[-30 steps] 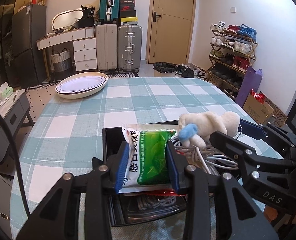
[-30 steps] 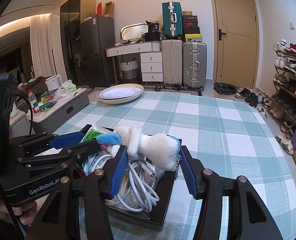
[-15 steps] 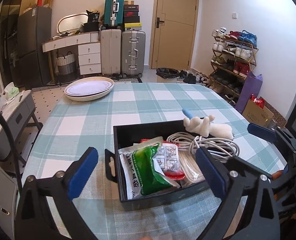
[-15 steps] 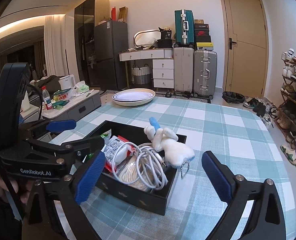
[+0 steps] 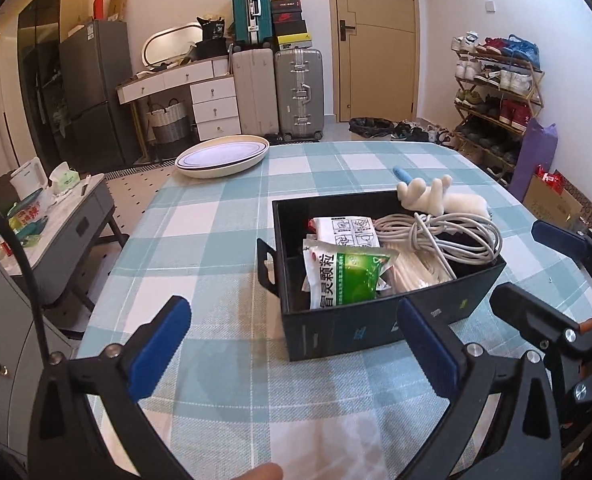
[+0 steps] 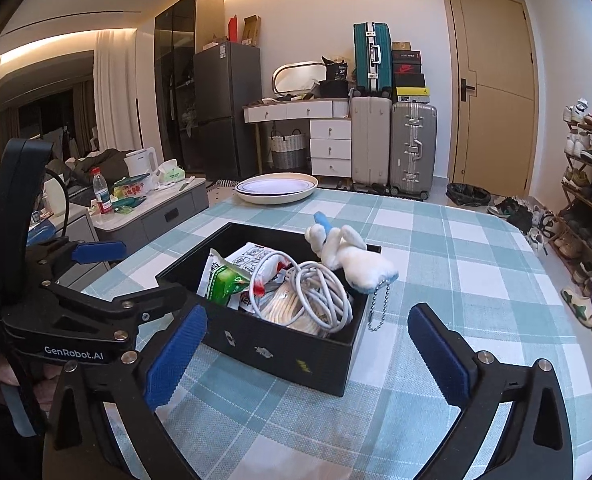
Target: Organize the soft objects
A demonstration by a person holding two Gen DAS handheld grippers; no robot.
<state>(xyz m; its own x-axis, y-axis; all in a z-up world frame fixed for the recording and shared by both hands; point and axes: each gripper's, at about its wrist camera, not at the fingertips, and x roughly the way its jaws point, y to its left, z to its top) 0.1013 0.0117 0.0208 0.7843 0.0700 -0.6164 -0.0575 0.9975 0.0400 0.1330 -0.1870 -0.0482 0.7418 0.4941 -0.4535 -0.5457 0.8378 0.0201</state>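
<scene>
A black box (image 5: 360, 322) (image 6: 279, 354) stands on the checked table. In it lie a green and white packet (image 5: 346, 278) (image 6: 225, 280), a white packet with red print (image 5: 346, 230), and a coiled white cable (image 5: 448, 236) (image 6: 320, 292). A white plush toy with a blue tip (image 5: 436, 196) (image 6: 352, 256) rests on the box's far right corner, its bead chain (image 6: 378, 308) hanging outside. My left gripper (image 5: 296, 350) is open and empty, in front of the box. My right gripper (image 6: 308, 356) is open and empty, also short of the box.
A stack of white plates (image 5: 221, 156) (image 6: 275, 188) sits at the table's far left edge. A grey side cabinet (image 5: 67, 216) with clutter stands left of the table. Suitcases (image 5: 296, 92), a door and a shoe rack (image 5: 496, 92) are beyond.
One second ago my left gripper was shut on the green packet and my right on the plush toy. Both have let go, opened wide and drawn back from the box.
</scene>
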